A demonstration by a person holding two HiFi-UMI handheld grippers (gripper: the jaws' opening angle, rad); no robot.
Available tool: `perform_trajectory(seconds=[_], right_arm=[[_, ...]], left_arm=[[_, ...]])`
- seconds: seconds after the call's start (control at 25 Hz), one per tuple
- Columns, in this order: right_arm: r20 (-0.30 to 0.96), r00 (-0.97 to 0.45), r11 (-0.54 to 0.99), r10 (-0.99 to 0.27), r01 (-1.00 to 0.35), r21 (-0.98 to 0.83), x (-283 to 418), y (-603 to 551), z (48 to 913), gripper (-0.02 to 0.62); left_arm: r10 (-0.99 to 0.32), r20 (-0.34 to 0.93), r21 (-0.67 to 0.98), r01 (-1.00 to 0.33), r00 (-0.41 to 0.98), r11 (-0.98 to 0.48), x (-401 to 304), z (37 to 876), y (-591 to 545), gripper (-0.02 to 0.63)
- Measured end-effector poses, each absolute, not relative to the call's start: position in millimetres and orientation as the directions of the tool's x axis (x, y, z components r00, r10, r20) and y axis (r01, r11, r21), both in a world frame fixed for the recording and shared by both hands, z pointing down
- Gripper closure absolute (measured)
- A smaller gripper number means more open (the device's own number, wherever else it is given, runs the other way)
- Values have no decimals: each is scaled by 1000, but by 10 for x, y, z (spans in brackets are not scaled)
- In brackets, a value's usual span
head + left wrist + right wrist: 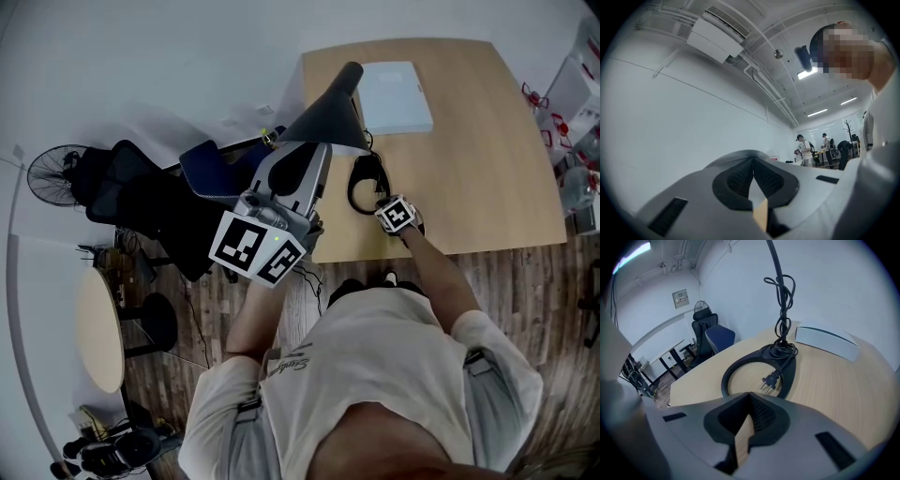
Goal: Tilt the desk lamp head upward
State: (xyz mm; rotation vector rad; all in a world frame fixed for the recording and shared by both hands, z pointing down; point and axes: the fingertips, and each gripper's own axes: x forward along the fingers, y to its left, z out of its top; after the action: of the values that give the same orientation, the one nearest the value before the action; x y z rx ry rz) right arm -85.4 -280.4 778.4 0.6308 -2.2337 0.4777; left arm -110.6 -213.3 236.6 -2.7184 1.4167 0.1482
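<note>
One desk lamp (343, 82), two grippers. My left gripper (312, 155), jaws together, sits just beneath its head (323, 122), perhaps touching. My right gripper (749, 397), jaws together and empty, is beside its ring base (725, 380).

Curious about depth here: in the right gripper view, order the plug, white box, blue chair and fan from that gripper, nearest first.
1. Plug, just ahead, at the lamp base.
2. White box, farther right.
3. Blue chair, left, beyond the desk.
4. Fan, far back, left.
</note>
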Motion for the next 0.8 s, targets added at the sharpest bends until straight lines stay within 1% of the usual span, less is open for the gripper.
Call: perform_trajectory(seconds=[0.16,0.48,0.8], right_arm=[[750,-592,806,-295,-576,-137,-840,-2801,7801,600],[686,-628,790,-367,-600,-126,-760,-2624,7692,600],[620,-659,762,-426,-630,-147,-544,-2094,7098,600]], left_arm=[[-820,-106,-5,-825,562,-565,-1131,2481,-2104,591],[-811,-46,39,-811,583,-584,-1250,2858,-1943,591],[-789,46,148,-785,612,-601,-1415,3370,-1701,591]])
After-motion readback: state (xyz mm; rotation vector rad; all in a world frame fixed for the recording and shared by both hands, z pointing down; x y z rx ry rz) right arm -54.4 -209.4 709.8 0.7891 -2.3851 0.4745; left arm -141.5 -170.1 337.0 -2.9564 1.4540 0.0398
